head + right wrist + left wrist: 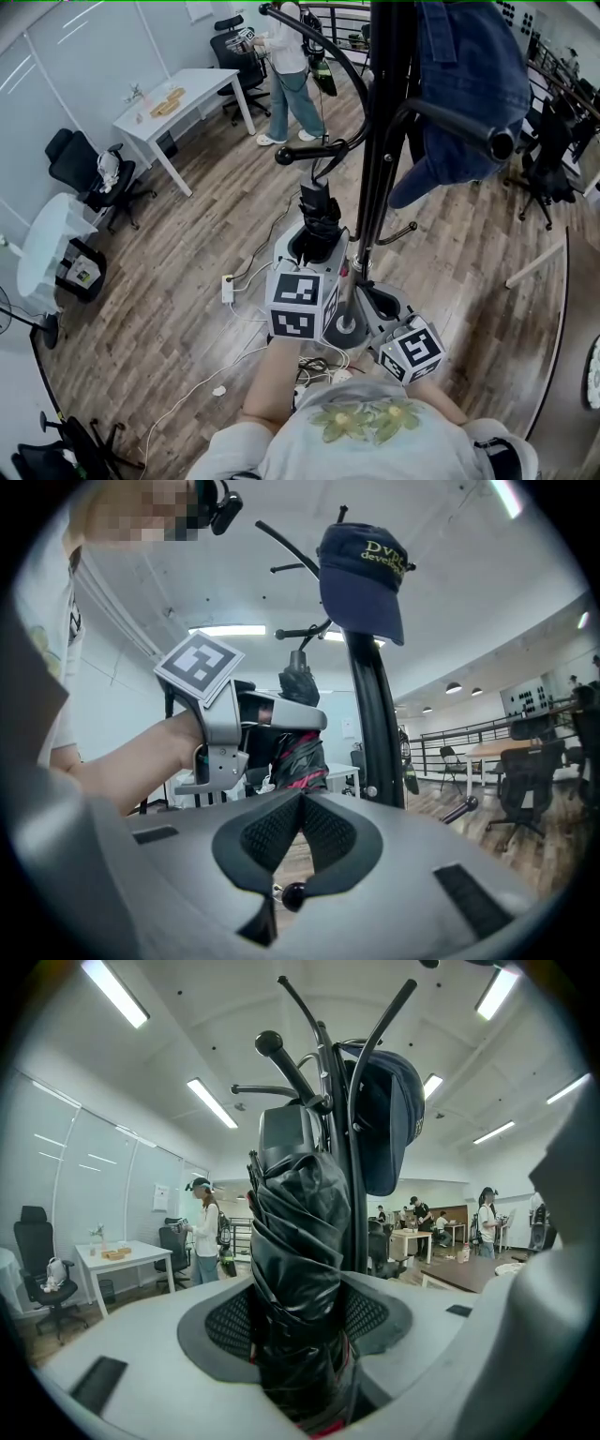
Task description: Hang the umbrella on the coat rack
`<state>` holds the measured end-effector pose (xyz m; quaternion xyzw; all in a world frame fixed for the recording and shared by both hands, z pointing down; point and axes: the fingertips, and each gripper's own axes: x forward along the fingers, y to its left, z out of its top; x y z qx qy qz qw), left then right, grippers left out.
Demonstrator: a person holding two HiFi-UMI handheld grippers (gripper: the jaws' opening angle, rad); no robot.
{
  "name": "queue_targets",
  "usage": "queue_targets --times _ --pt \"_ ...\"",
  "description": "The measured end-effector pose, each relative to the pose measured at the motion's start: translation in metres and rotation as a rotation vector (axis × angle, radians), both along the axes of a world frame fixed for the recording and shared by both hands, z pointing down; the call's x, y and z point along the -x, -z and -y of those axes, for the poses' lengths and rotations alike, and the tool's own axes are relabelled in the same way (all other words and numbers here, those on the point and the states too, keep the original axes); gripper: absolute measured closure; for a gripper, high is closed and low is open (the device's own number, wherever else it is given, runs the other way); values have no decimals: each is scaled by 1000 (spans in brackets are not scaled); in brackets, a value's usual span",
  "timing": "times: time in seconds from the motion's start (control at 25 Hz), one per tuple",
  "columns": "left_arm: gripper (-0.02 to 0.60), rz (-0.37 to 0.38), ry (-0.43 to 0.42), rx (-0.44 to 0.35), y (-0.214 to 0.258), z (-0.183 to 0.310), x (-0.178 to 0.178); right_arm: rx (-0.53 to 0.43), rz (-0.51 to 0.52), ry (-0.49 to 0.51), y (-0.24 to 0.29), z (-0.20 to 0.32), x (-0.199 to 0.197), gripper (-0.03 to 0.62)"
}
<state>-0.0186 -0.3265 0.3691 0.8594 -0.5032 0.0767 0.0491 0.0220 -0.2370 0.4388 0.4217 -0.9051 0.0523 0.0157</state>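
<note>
A folded black umbrella (320, 217) with a red trim stands upright in my left gripper (314, 246), right beside the black coat rack pole (382, 141). In the left gripper view the jaws are shut on the umbrella (295, 1241), with the coat rack pole (353, 1194) just behind it and curved hooks (272, 1046) above. A blue cap (464, 94) hangs on the rack. My right gripper (384, 309) is low to the right of the pole, shut and empty. The right gripper view shows its closed jaws (300, 808) and the umbrella (298, 747) in the left gripper (234, 726).
The coat rack's round base (345, 330) stands on the wood floor between my hands. Cables and a power strip (228, 287) lie to the left. A white table (178, 98), office chairs (89, 173) and a standing person (289, 75) are farther off.
</note>
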Motion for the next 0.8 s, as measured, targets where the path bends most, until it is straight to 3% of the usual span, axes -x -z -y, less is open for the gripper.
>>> queue_targets --times 0.8 --pt "345 19 -51 35 -24 2 -25 6 9 -72 -5 -4 -25 589"
